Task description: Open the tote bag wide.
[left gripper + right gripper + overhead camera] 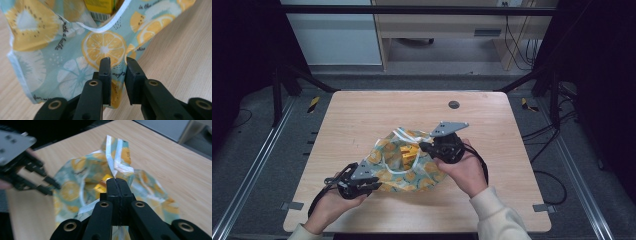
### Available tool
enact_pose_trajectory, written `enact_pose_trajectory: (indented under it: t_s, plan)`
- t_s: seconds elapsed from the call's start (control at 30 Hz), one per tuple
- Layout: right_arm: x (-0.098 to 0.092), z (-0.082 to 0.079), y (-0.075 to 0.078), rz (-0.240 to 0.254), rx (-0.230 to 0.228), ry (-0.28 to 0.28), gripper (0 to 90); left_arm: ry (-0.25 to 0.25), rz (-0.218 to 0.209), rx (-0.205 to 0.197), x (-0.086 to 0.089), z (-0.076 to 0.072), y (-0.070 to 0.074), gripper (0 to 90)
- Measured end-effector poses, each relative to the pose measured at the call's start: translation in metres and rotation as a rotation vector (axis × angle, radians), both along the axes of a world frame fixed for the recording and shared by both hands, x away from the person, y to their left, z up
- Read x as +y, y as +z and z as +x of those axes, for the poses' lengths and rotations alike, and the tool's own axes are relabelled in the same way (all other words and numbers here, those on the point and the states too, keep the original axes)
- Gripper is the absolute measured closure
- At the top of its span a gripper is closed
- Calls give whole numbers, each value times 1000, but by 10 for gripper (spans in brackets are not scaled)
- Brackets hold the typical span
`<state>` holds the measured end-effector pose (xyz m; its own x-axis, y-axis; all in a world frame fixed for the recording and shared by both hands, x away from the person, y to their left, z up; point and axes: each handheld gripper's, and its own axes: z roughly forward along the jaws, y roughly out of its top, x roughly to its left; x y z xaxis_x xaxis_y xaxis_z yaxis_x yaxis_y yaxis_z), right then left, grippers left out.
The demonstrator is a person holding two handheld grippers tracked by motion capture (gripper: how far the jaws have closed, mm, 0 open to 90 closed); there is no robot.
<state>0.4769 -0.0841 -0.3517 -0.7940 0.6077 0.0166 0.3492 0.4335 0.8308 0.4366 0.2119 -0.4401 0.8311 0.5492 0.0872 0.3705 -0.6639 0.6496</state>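
From above, I see the bag with lemon pictures lying in the middle of the table. My left claw sits at the near left corner of the bag. My right claw is at the bag's top, on the far right side. Between the two claws, a yellow box peeks out of the bag. A small dark round hole sits in the table well past the right claw.

From the left claw, I see its two black jaws a little apart. The bag's corner lies between them, but the pads do not press on it. The bag stands right in front of the claw and blocks what is behind. Above the claw, the yellow box shows at the bag's white rim.

From the right claw, my jaws are squeezed tight on the bag's white strap, which sticks up just past the tips. The bag spreads below and to both sides. Off to the left, the other claw touches the bag's edge.
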Motion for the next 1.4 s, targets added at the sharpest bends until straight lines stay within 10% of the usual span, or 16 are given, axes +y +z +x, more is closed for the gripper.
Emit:
enact_pose_trajectory:
  t_s: [0.43,0.77,1.07,1.4]
  plan:
    - [-11,-47,-10,19,-2,63,900,101,-9,-133,11,14,44,490]
    - [-15,-44,-16,16,6,58,900,104,58,-53,-7,60,26,358]
    - [-21,-49,-20,1,2,47,900,46,41,1,-12,58,22,835]
    - [-38,-69,-37,-35,11,27,900,-14,-22,-37,3,12,34,890]
